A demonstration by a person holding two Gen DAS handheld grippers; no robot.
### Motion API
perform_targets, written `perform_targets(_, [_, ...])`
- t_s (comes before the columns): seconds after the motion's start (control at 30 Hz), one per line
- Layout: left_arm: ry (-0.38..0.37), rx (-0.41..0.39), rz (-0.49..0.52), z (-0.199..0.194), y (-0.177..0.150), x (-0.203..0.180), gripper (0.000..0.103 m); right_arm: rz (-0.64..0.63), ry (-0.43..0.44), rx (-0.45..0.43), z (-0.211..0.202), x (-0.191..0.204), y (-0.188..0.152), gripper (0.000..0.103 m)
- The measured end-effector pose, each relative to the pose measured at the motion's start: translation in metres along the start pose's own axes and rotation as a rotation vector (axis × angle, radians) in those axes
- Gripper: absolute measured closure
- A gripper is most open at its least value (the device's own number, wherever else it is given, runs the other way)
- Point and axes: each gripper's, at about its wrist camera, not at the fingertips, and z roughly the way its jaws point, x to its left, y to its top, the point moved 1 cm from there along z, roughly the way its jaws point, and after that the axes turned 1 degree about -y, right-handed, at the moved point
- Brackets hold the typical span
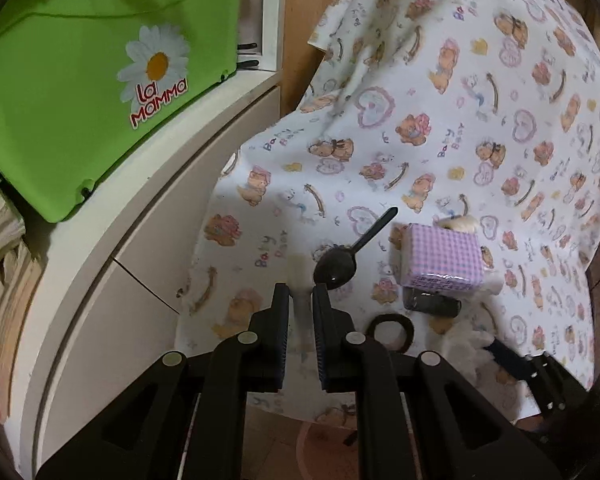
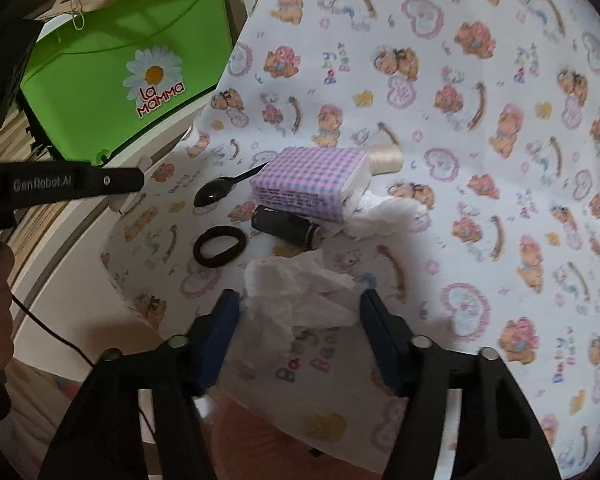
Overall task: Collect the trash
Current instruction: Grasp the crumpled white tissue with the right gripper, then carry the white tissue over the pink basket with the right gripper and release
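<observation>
the right gripper [image 2: 297,336] is spread wide around a crumpled white tissue [image 2: 295,292] near the cloth's front edge, placed to pinch it as trash. the left gripper [image 1: 300,300], at the left edge, pinches a pale strip [image 1: 300,280], likely for the green bin [image 1: 79,92].

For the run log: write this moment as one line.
task: collect trash | left tongs: shut on small white piece | right tongs: open around crumpled tissue | spoon: untouched

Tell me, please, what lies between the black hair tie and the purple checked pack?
In the right wrist view, a dark cylindrical object lies between the hair tie and the pack, close against the pack.
</observation>
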Motion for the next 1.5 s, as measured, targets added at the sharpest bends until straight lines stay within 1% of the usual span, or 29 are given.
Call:
perform_targets(0.03, [-0.012, 0.001, -0.001, -0.001, 0.000, 0.000, 0.092, -0.018, -0.003, 0.001, 0.001, 0.003, 0.000, 0.054])
perform_targets(0.07, [-0.016, 0.000, 0.003, -0.002, -0.001, -0.001, 0.092, -0.029, 0.002, 0.007, 0.002, 0.006, 0.001, 0.070])
perform_targets(0.1, [-0.015, -0.002, 0.010, -0.002, -0.001, -0.002, 0.092, -0.040, 0.010, 0.013, 0.002, 0.009, 0.000, 0.081])
perform_targets(0.17, [-0.009, -0.006, 0.016, -0.004, -0.003, -0.004, 0.092, -0.039, 0.007, -0.002, -0.002, 0.010, 0.000, 0.090])
perform_targets(0.2, [-0.002, -0.009, 0.013, -0.004, -0.003, -0.003, 0.092, -0.021, 0.020, -0.010, -0.005, 0.008, 0.000, 0.092])
perform_targets(0.27, [0.029, -0.016, -0.005, -0.006, -0.004, 0.001, 0.092, 0.056, 0.105, -0.003, -0.013, 0.000, 0.003, 0.092])
perform_targets(0.3, [0.026, -0.018, -0.013, -0.006, -0.004, 0.004, 0.092, 0.076, 0.131, -0.001, -0.016, -0.003, 0.003, 0.092])
perform_targets(0.37, [0.009, -0.013, -0.027, -0.006, -0.004, 0.009, 0.092, 0.064, 0.105, -0.026, -0.024, -0.005, 0.004, 0.092])
perform_targets(0.4, [0.003, -0.013, -0.031, -0.006, -0.005, 0.010, 0.092, 0.036, 0.050, -0.061, -0.030, -0.006, 0.003, 0.092])
perform_targets(0.43, [0.000, -0.016, -0.033, -0.007, -0.006, 0.011, 0.092, 0.027, 0.027, -0.079, -0.033, -0.008, 0.003, 0.092])
perform_targets(0.47, [-0.002, -0.019, -0.031, -0.008, -0.007, 0.010, 0.092, 0.030, 0.031, -0.084, -0.036, -0.011, 0.002, 0.092])
perform_targets(0.5, [-0.005, -0.025, -0.025, -0.010, -0.008, 0.009, 0.092, 0.045, 0.071, -0.078, -0.038, -0.014, 0.002, 0.092])
perform_targets(0.57, [-0.013, -0.038, -0.005, -0.014, -0.012, 0.005, 0.092, 0.088, 0.209, -0.077, -0.042, -0.022, 0.002, 0.093])
perform_targets(0.6, [-0.015, -0.043, 0.004, -0.016, -0.014, 0.004, 0.092, 0.105, 0.244, -0.088, -0.048, -0.024, 0.001, 0.093])
perform_targets(0.63, [-0.018, -0.051, 0.015, -0.019, -0.016, 0.002, 0.092, 0.102, 0.238, -0.101, -0.054, -0.026, 0.000, 0.093])
perform_targets(0.73, [-0.001, -0.095, 0.038, -0.032, -0.022, -0.001, 0.092, 0.046, 0.133, -0.144, -0.068, -0.024, -0.004, 0.093])
perform_targets(0.8, [-0.005, -0.115, 0.060, -0.043, -0.023, -0.003, 0.092, 0.059, 0.114, -0.117, -0.070, -0.028, -0.004, 0.094])
perform_targets(0.87, [-0.023, -0.142, 0.071, -0.057, -0.025, -0.002, 0.092, 0.064, 0.100, -0.054, -0.069, -0.030, -0.003, 0.095])
perform_targets(0.9, [-0.026, -0.152, 0.068, -0.063, -0.027, -0.001, 0.092, 0.055, 0.066, -0.051, -0.073, -0.030, -0.003, 0.095])
perform_targets(0.97, [-0.034, -0.154, 0.058, -0.073, -0.032, -0.001, 0.092, 0.040, 0.042, -0.083, -0.088, -0.032, -0.008, 0.095])
perform_targets(1.03, [-0.076, -0.143, 0.066, -0.085, -0.038, -0.004, 0.092, 0.054, 0.057, -0.098, -0.102, -0.034, -0.009, 0.095])
perform_targets(1.13, [-0.141, -0.162, 0.076, -0.110, -0.045, -0.008, 0.092, 0.071, 0.055, -0.126, -0.131, -0.031, -0.010, 0.095])
perform_targets(1.2, [-0.156, -0.170, 0.079, -0.127, -0.048, -0.011, 0.092, 0.080, 0.104, -0.194, -0.162, -0.027, -0.014, 0.095])
perform_targets(1.27, [-0.146, -0.170, 0.095, -0.139, -0.052, -0.016, 0.092, 0.096, 0.186, -0.265, -0.191, -0.024, -0.019, 0.095])
perform_targets(1.3, [-0.141, -0.170, 0.102, -0.144, -0.055, -0.020, 0.092, 0.090, 0.207, -0.285, -0.202, -0.021, -0.021, 0.095])
perform_targets(1.33, [-0.144, -0.168, 0.105, -0.148, -0.059, -0.022, 0.092, 0.076, 0.198, -0.300, -0.209, -0.018, -0.023, 0.095])
perform_targets(1.37, [-0.151, -0.164, 0.105, -0.149, -0.063, -0.025, 0.092, 0.066, 0.179, -0.307, -0.214, -0.015, -0.026, 0.095])
perform_targets(1.43, [-0.173, -0.160, 0.090, -0.143, -0.073, -0.028, 0.092, 0.060, 0.177, -0.293, -0.212, -0.012, -0.031, 0.095])
perform_targets(1.5, [-0.173, -0.159, 0.079, -0.127, -0.084, -0.031, 0.092, 0.074, 0.176, -0.232, -0.196, -0.013, -0.039, 0.095])
